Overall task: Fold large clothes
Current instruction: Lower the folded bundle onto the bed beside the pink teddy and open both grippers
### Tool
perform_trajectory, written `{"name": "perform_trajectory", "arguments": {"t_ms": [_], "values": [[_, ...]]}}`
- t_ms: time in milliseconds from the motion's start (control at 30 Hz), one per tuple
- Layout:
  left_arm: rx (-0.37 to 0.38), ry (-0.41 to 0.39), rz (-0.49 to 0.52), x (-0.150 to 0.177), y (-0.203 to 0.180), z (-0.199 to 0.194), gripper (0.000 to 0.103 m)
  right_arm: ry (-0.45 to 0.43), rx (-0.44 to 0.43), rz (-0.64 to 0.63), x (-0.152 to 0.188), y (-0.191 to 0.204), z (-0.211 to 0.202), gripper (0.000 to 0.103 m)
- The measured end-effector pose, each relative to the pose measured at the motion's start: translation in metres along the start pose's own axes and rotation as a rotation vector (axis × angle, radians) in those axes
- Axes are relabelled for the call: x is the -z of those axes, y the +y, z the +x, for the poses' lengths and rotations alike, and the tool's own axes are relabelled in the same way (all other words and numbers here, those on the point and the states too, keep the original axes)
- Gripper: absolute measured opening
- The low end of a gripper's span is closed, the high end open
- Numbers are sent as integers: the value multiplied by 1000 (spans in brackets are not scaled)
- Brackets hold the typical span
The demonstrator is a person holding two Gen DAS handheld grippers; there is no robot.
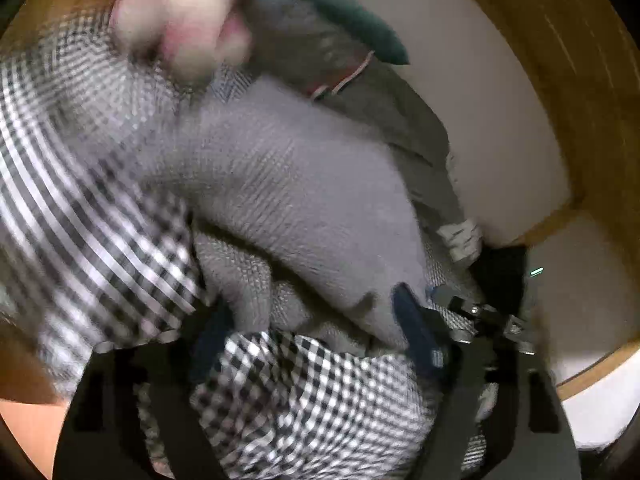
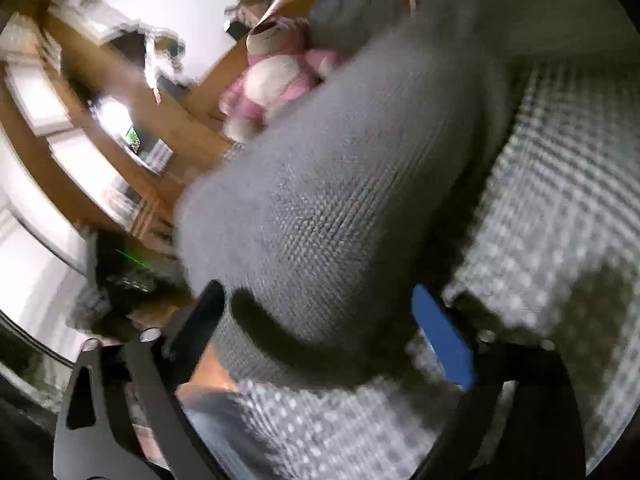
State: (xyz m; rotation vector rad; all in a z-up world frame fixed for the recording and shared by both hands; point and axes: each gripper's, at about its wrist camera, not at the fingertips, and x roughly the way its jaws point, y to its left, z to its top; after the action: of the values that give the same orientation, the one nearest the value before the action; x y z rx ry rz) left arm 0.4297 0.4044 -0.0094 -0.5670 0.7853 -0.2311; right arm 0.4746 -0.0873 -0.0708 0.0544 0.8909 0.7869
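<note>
Across both wrist views: heavy motion blur, so small detail is lost.
Grey knit garment (image 1: 304, 184): a thick ribbed fold running from upper left to lower right through the middle of the left wrist view; in the right wrist view (image 2: 340, 208) it fills the centre as a bulky roll.
Checked cloth (image 1: 100, 216): black-and-white check, lying under and around the knit, at the left and along the bottom of the left wrist view; in the right wrist view (image 2: 560, 200) it covers the right side and bottom.
Left gripper (image 1: 308, 320): jaws spread wide; the knit's lower edge and the checked cloth lie between the fingers, and no pad presses on them.
Left gripper's blue pad (image 1: 416, 336): stands just beside the knit's hem (contact cannot be told through the blur).
Right gripper (image 2: 320, 312): jaws spread wide, with the end of the knit roll lying between them, not squeezed.
Right gripper's blue pad (image 2: 444, 340): lower right of centre, beside the roll's shadowed edge.
Pink plush toy (image 2: 276, 76): upper centre of the right wrist view, behind the knit; a pink-and-cream blur (image 1: 188, 24) at the top left of the left wrist view.
Teal cloth (image 1: 360, 24): top centre of the left wrist view, next to a darker grey garment (image 1: 304, 40).
Wooden shelving (image 2: 132, 92): upper left of the right wrist view, contents too blurred to name.
</note>
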Motion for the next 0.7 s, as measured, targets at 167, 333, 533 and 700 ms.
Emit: {"name": "perform_trajectory", "arguments": {"t_ms": [167,333,533,700], "values": [[-213,-195,259,-43,-83,-13,97,43,153,-19,-49,14,6,100],[-560,34,355,-94,-59,109,97,293,179,41,-51,14,77,99],[-448,136,183,-69,6,128,99,304,184,75,-33,9,108,99],[-389,77,140,-50,20,126,99,249,137,137,-28,7,113,100]]}}
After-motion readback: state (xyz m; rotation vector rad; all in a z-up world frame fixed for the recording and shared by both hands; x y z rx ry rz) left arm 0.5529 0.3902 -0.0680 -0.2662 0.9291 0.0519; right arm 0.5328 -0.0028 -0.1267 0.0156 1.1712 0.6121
